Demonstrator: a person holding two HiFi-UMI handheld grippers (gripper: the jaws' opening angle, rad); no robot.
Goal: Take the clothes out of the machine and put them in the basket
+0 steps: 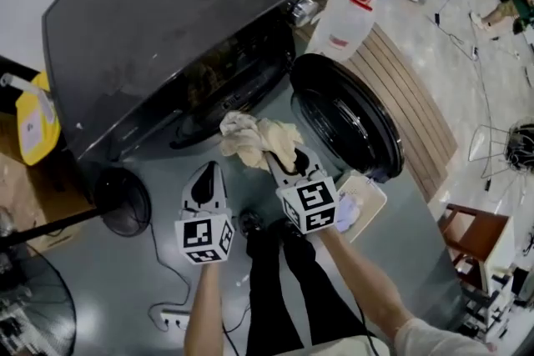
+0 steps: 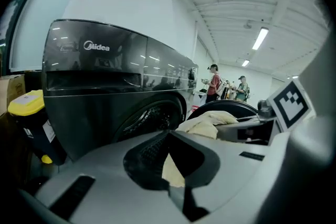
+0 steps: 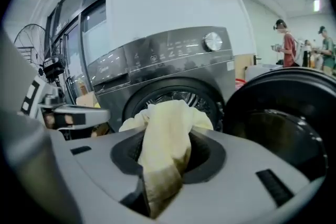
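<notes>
A dark grey front-loading washing machine stands with its round door swung open to the right. My right gripper is shut on a crumpled cream cloth, held in the air in front of the drum opening. In the right gripper view the cloth bulges out over the gripper and hangs down between the jaws. My left gripper hovers just left of the cloth, shut and holding nothing. A white latticed basket sits on the floor, partly hidden under my right hand.
A white jug with a red cap stands beside the machine, next to a slatted wooden platform. A yellow container and a floor fan are on the left. A brown chair stands at the right. People stand far back.
</notes>
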